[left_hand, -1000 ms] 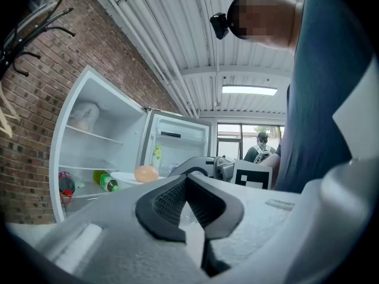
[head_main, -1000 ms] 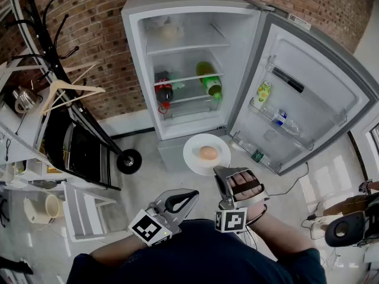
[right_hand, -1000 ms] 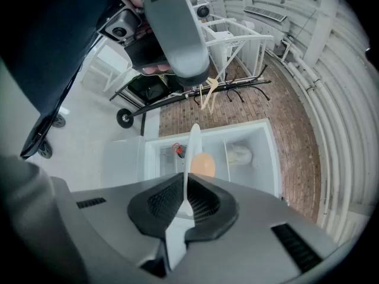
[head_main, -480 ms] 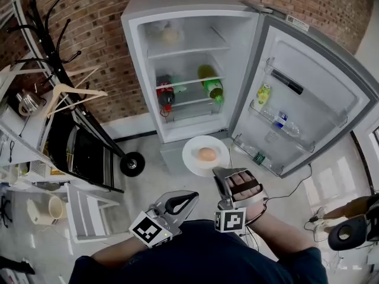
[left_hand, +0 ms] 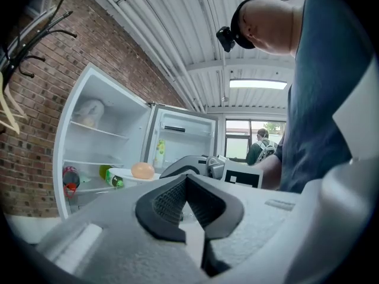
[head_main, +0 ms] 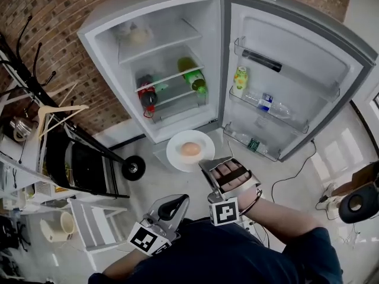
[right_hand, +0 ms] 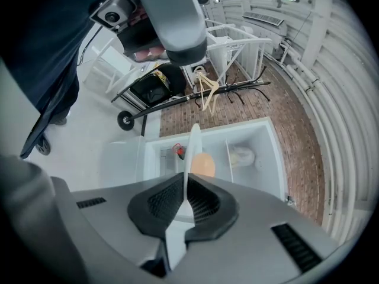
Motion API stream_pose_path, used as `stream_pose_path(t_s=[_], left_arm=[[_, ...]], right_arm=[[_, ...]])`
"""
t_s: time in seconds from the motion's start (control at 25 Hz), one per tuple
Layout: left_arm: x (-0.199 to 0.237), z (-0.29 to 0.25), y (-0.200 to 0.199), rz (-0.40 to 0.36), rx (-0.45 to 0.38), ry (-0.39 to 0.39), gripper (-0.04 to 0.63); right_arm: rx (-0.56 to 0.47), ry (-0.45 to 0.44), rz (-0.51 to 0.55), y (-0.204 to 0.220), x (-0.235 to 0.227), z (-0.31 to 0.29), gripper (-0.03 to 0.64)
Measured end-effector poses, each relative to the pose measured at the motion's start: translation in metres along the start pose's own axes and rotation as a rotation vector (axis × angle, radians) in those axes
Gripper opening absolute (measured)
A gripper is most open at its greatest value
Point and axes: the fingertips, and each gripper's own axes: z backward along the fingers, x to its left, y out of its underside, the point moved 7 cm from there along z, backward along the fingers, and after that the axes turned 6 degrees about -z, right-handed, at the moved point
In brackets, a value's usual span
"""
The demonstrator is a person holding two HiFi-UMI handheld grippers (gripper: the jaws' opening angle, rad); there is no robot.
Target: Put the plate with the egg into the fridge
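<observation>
A white plate (head_main: pixel 177 156) carrying a brown egg (head_main: pixel 190 149) hangs level in front of the lower part of the open fridge (head_main: pixel 106 46). My right gripper (head_main: pixel 207 165) is shut on the plate's near rim. In the right gripper view the plate (right_hand: pixel 193 144) shows edge-on between the pads, the egg (right_hand: pixel 203 164) just beyond them and the fridge's shelves behind. My left gripper (head_main: pixel 176 202) stays low by the person's body, its jaws shut on nothing. From the left gripper (left_hand: pixel 186 179) view the plate (left_hand: pixel 118 173) and egg (left_hand: pixel 143 170) show against the fridge interior.
The fridge door (head_main: pixel 296 81) stands wide open to the right, with small bottles on its shelves. A green bottle (head_main: pixel 192 78) and a red-capped bottle (head_main: pixel 147 96) lie on the middle shelf. A coat rack with hangers (head_main: pixel 53 108), a black wheeled cart (head_main: pixel 133 168) and a white stool (head_main: pixel 98 218) stand left.
The head view has swung, so the fridge now sits more to the left and looks larger. The plate in my right gripper has drifted slightly left; the left gripper stays low.
</observation>
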Motion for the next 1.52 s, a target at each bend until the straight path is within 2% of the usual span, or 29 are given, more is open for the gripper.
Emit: stream_pose_path(t_s=[0.28, 0.48, 1.12, 1.52], left_arm=[[0.007, -0.015, 0.003, -0.004, 0.015, -0.008, 0.000], [0.035, -0.021, 0.007, 0.009, 0.007, -0.008, 0.000], [0.212, -0.048, -0.013, -0.017, -0.053, 0.074, 0.000], [0.289, -0.048, -0.015, 0.005, -0.070, 0.129, 0.000]], right_arm=[[-0.015, -0.006, -0.010, 0.010, -0.001, -0.016, 0.020], [-0.007, -0.009, 0.002, 0.009, -0.007, -0.044, 0.020], [0.061, -0.003, 0.034, -0.019, -0.058, -0.199, 0.020], [0.143, -0.002, 0.029, -0.029, -0.074, -0.269, 0.020]])
